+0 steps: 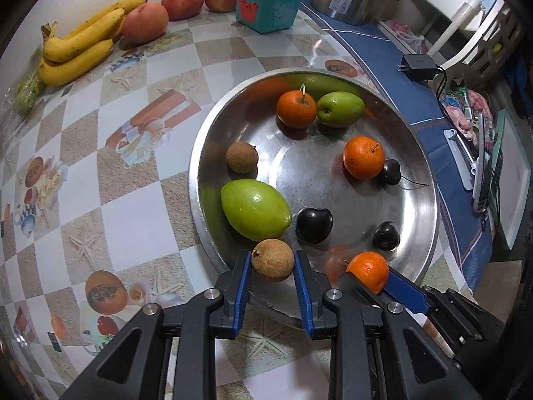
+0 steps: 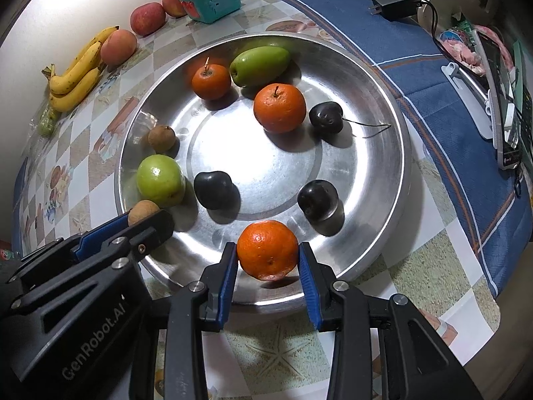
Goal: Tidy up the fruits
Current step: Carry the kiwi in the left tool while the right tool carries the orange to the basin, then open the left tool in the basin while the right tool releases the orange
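Your left claw (image 1: 272,263) grips a brown longan (image 1: 272,259) at the near edge of the steel pan (image 1: 429,206), and your right claw (image 2: 268,256) pinches an orange (image 2: 267,249) beside it, over the same near rim. Both fruits look lifted slightly, probably so you can set each with its kind. Inside the pan the other oranges, green fruits, dark plums and a second longan (image 1: 242,157) lie scattered around the ring. Beyond the pan's far side, the bananas (image 1: 78,41) and apples wait on the counter (image 1: 133,220).
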`<state>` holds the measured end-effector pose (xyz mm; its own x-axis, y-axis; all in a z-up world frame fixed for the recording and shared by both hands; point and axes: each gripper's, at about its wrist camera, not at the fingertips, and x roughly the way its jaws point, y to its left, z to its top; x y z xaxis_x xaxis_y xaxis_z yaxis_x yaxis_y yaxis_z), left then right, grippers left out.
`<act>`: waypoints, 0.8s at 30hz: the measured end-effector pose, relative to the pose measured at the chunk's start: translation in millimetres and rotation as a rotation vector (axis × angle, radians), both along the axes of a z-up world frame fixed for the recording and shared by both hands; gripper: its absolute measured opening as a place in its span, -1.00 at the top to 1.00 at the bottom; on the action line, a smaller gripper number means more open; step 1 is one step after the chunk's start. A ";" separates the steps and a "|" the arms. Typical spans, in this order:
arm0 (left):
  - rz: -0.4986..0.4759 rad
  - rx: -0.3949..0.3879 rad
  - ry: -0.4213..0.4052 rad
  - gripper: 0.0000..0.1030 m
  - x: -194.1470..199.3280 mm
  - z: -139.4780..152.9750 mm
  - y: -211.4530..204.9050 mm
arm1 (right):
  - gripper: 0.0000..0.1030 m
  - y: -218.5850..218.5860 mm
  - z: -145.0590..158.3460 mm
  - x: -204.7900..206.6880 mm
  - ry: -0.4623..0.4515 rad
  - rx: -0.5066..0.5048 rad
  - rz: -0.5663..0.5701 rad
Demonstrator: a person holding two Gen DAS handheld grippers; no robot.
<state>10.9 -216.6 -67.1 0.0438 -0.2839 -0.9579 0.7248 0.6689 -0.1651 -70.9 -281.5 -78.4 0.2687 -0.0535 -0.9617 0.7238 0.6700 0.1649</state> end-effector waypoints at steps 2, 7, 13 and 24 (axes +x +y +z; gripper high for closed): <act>0.003 0.000 -0.001 0.45 -0.1 -0.5 -0.8 | 0.26 -0.8 -1.7 0.9 0.000 0.003 -0.001; 0.017 -0.012 0.027 0.45 2.6 -4.0 -1.0 | 0.26 -2.7 -6.2 3.6 0.004 0.002 -0.001; 0.020 -0.009 0.035 0.42 3.0 -4.1 -1.3 | 0.25 -5.7 -6.6 4.2 -0.009 0.003 -0.006; 0.018 -0.025 0.022 0.22 4.5 5.5 1.3 | 0.25 -14.0 -2.1 -2.6 -0.035 0.016 -0.033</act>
<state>15.4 -215.3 -61.6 0.0280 -0.3072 -0.9512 0.7088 0.6771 -0.1978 -73.5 -295.5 -80.5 0.3005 -0.0474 -0.9526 0.7389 0.6432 0.2010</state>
